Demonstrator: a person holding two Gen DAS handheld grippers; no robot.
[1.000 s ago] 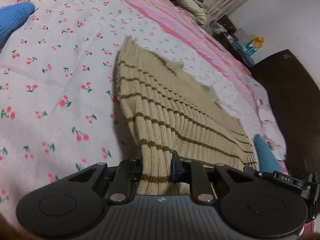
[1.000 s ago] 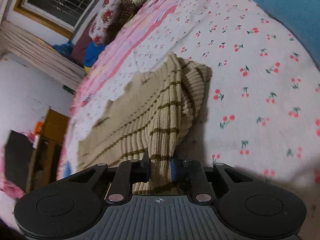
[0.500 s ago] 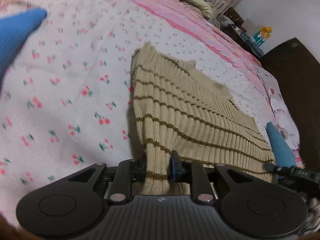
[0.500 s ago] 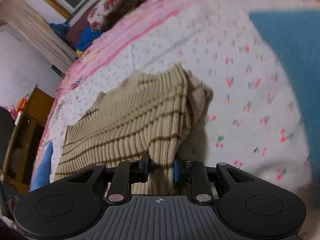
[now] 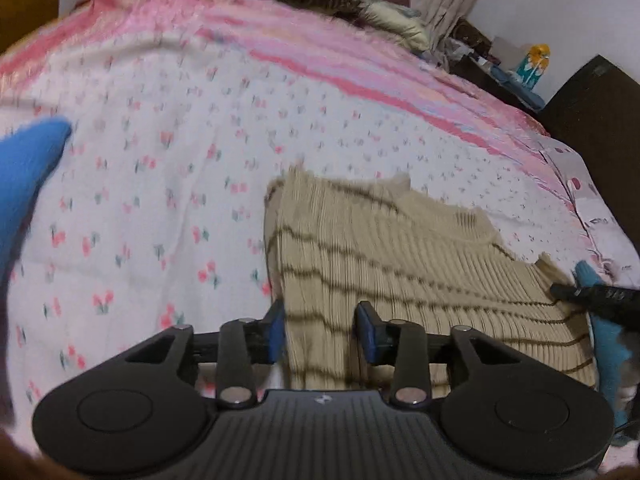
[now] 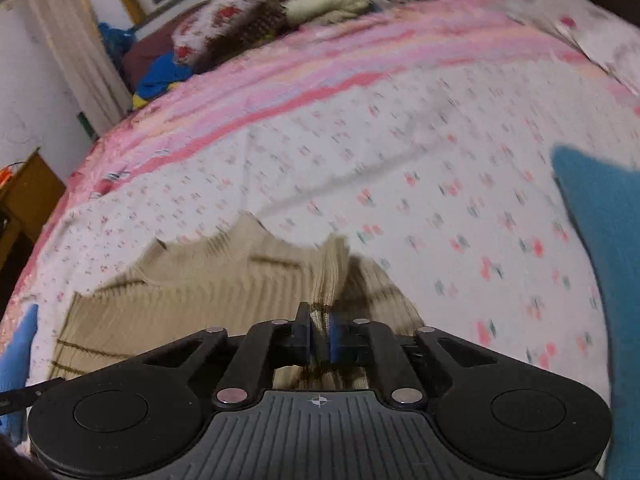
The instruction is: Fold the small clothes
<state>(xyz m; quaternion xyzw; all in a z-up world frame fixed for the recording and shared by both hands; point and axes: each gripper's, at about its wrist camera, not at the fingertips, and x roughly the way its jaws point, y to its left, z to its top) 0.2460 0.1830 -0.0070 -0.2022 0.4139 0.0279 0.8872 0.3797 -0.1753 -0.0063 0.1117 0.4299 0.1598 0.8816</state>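
Note:
A beige ribbed knit top with thin brown stripes (image 5: 400,264) lies on the cherry-print bedspread (image 5: 160,184), folded over itself. My left gripper (image 5: 320,332) is open, its blue-padded fingers standing apart over the garment's near edge. In the right wrist view the same top (image 6: 200,292) lies at lower left. My right gripper (image 6: 320,336) is shut on a raised ridge of the knit fabric.
A blue garment lies at the left edge of the left view (image 5: 28,176) and the right edge of the right view (image 6: 600,248). Pillows and bedding (image 6: 240,16) are piled at the bed's far end. Dark furniture (image 5: 592,96) stands beyond the bed at right.
My left gripper has opened and let go of the striped top. Both grippers have lowered toward the bed, and the top now lies flatter. The right gripper stays shut on the fabric.

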